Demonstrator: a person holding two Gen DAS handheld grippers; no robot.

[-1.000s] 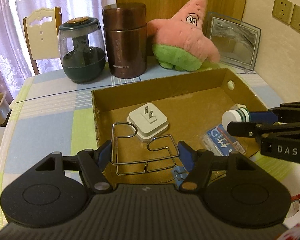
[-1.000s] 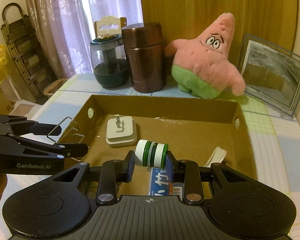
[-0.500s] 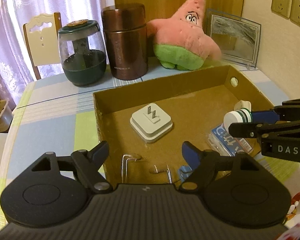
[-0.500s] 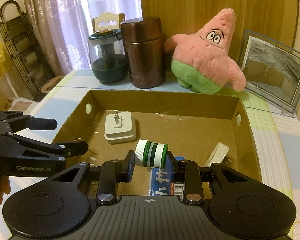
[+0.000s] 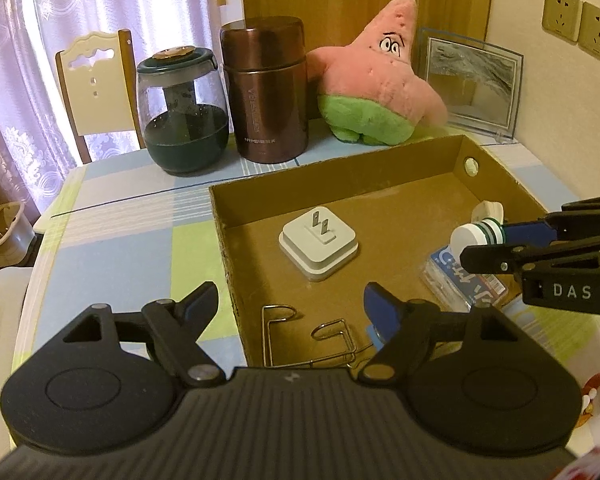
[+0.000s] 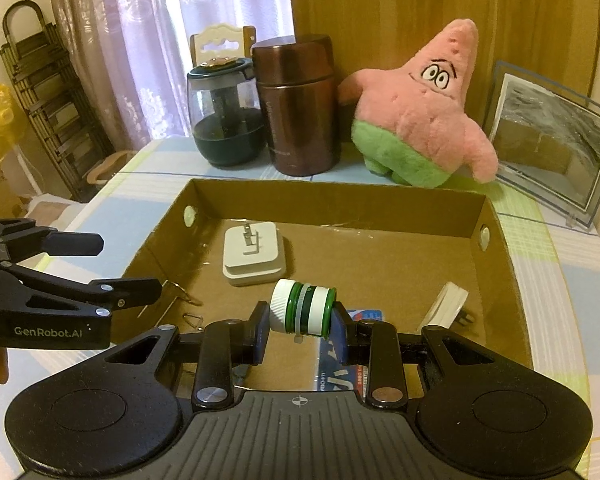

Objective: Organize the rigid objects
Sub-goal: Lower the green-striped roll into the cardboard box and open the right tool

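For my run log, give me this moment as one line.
left gripper: jaws open, wire rack released in cardboard box | right gripper: shut on small bottle

Tray floor mostly open in the middle and back; clutter sits along the near side and right.

Cardboard tray [image 5: 384, 168] has bare floor behind and right of the white plug adapter [image 5: 319, 243]. Wire rack [image 5: 308, 338] blocks the near-left corner, blue packet [image 5: 460, 280] and white clip [image 6: 444, 306] the right side. Right gripper [image 6: 300, 316] with its bottle [image 6: 302, 312] hangs over the near centre. Jar [image 5: 182, 112], flask [image 5: 266, 94] and plush star [image 5: 374, 80] wall off the table behind the tray; table left of it is free.
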